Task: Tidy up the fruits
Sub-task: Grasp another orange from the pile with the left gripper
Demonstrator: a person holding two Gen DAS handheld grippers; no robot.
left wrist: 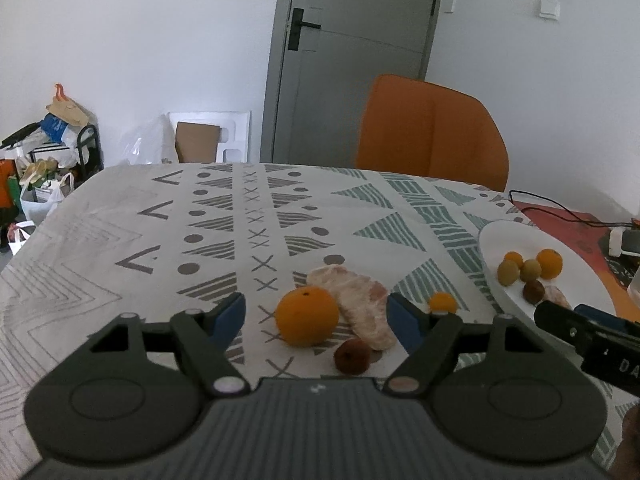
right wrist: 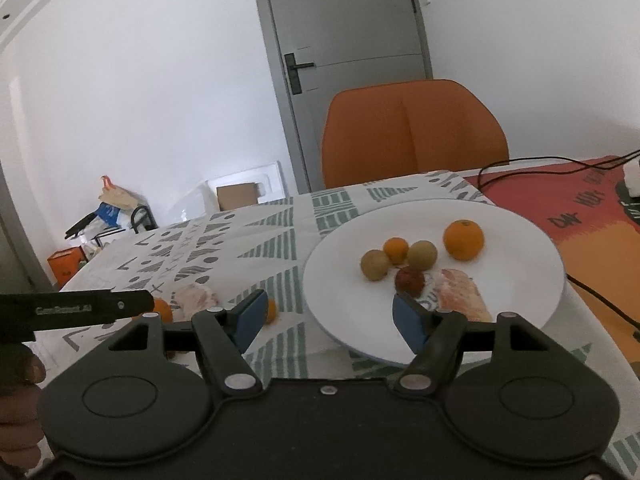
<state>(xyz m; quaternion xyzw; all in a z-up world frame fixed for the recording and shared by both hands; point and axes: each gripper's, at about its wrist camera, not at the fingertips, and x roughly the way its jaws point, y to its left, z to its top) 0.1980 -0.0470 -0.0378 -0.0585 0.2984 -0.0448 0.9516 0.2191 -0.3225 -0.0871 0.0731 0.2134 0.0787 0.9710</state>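
Observation:
In the left wrist view my left gripper (left wrist: 316, 316) is open above the patterned tablecloth, with an orange (left wrist: 307, 322), a peeled pomelo piece (left wrist: 360, 312) and a small brown fruit (left wrist: 352, 356) between its fingers; a small kumquat (left wrist: 442, 303) lies past its right finger. In the right wrist view my right gripper (right wrist: 328, 316) is open and empty over the near rim of the white plate (right wrist: 520, 280). The plate holds an orange (right wrist: 463, 239), a small orange fruit (right wrist: 395, 250), two green-brown fruits (right wrist: 375, 265), a dark red fruit (right wrist: 409, 281) and a pomelo piece (right wrist: 460, 295).
An orange chair (right wrist: 412, 132) stands behind the table. A red mat (right wrist: 580, 216) with black cables (right wrist: 540, 164) lies at the right. The left gripper's body (right wrist: 76, 307) shows at the left of the right wrist view. Bags and boxes sit on the floor at far left (left wrist: 48, 160).

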